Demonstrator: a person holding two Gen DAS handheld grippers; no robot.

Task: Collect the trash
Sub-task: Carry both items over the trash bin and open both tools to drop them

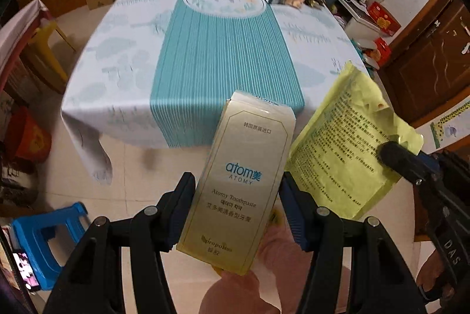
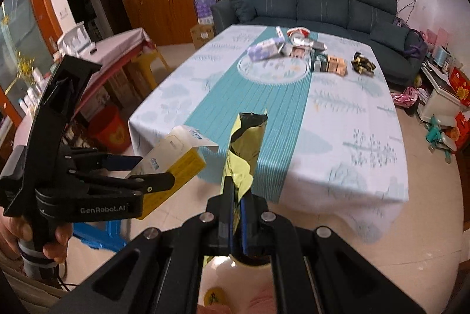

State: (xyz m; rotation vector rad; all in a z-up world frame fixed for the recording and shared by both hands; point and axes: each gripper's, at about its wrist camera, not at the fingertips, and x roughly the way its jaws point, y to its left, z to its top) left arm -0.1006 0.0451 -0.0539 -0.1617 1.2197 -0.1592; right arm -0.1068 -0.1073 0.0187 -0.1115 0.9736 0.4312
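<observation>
Glossy pearlescent card is seen on the toothpaste box [image 1: 238,184]; crinkled yellow foil on the pouch [image 1: 346,146]; matt printed cloth on the tablecloth [image 1: 123,61], upper frame.

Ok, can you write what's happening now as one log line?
left gripper: shut on toothpaste box | right gripper: shut on yellow foil pouch | table: more trash left

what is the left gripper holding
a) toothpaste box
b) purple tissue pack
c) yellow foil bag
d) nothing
a: the left gripper is clamped on the toothpaste box, one finger on each side, while the yellow bag sits in the right gripper.
</observation>
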